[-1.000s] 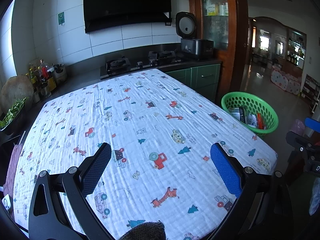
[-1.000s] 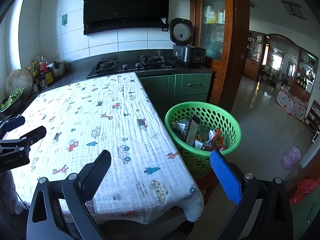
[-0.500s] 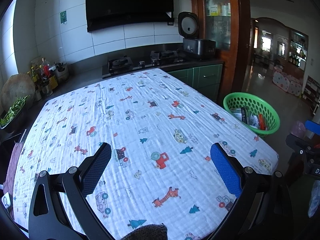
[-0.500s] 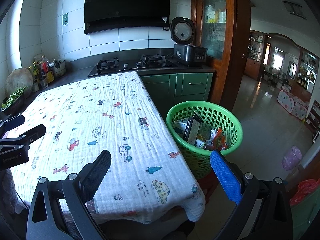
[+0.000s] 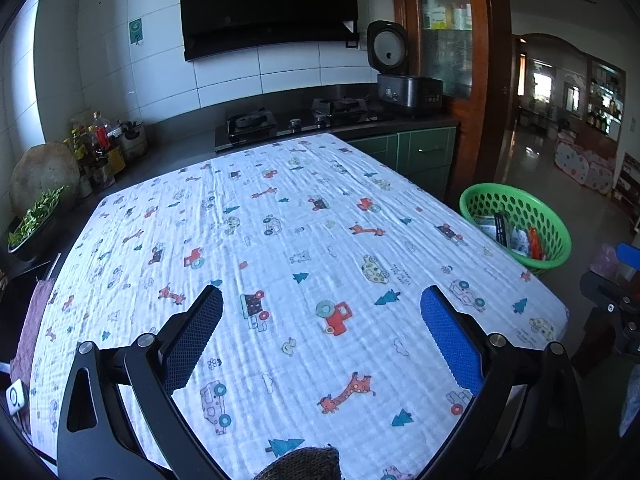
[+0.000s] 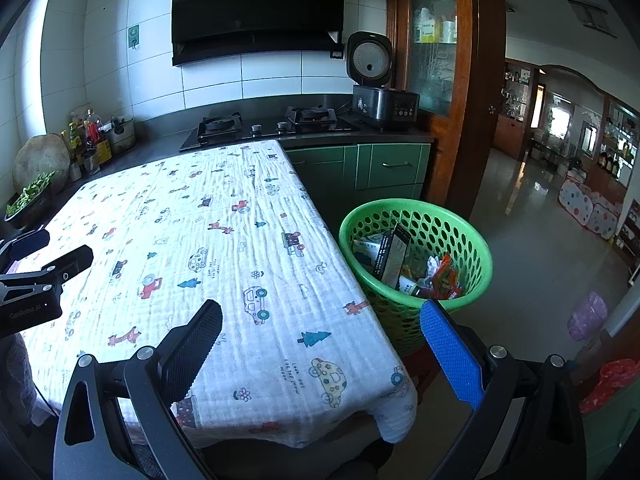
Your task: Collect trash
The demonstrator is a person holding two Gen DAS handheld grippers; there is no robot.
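Both my left tongs and right tongs hang released, empty, above the cloth-covered bench. The trash sits in the green basket beside it. Swinging right carelessly could tip that basket.

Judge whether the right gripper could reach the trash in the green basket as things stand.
Probably yes: the right gripper is open and empty, and the green basket, open-topped beside the table, has nothing between them.

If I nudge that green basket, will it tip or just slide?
The green basket probably slides: it looks wide and squat on glossy floor. Perforated plastic walls suggest it is light. The tall black box leaning inside might shift.
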